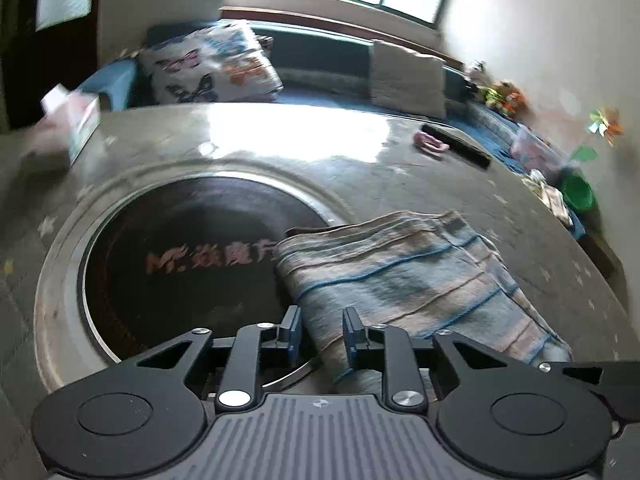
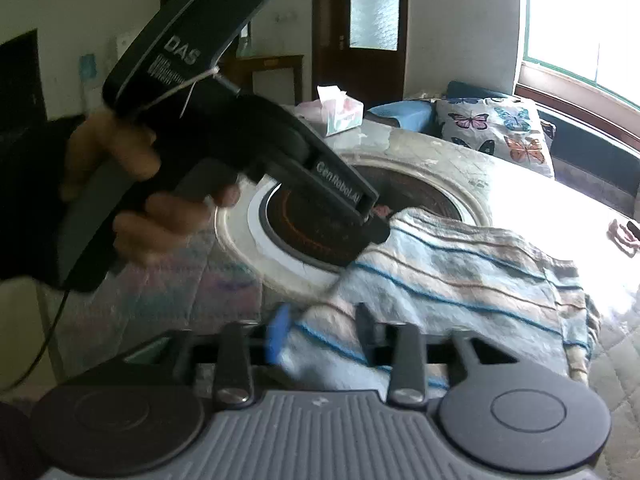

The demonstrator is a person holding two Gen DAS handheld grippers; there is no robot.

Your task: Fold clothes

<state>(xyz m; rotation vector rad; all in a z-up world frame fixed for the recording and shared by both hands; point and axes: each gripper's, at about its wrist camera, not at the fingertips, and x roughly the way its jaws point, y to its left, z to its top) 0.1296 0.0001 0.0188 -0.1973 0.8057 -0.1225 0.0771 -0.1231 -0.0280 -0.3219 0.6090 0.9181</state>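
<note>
A striped garment (image 1: 408,276) in blue, pink and grey lies folded on the round table, partly over the dark centre plate. It also shows in the right wrist view (image 2: 460,280). My left gripper (image 1: 320,330) is open, its jaws straddling the garment's near left edge. My right gripper (image 2: 320,334) is open over the garment's near corner, which lies between its fingers. In the right wrist view the left gripper (image 2: 372,220) is held by a hand above the garment's far left corner.
The round table (image 1: 280,144) has a dark glass hotplate (image 1: 180,248) in its middle. A tissue box (image 1: 76,120) stands at the far left, a pink item and a black remote (image 1: 456,144) at the far right. A sofa with cushions (image 1: 212,64) lies behind.
</note>
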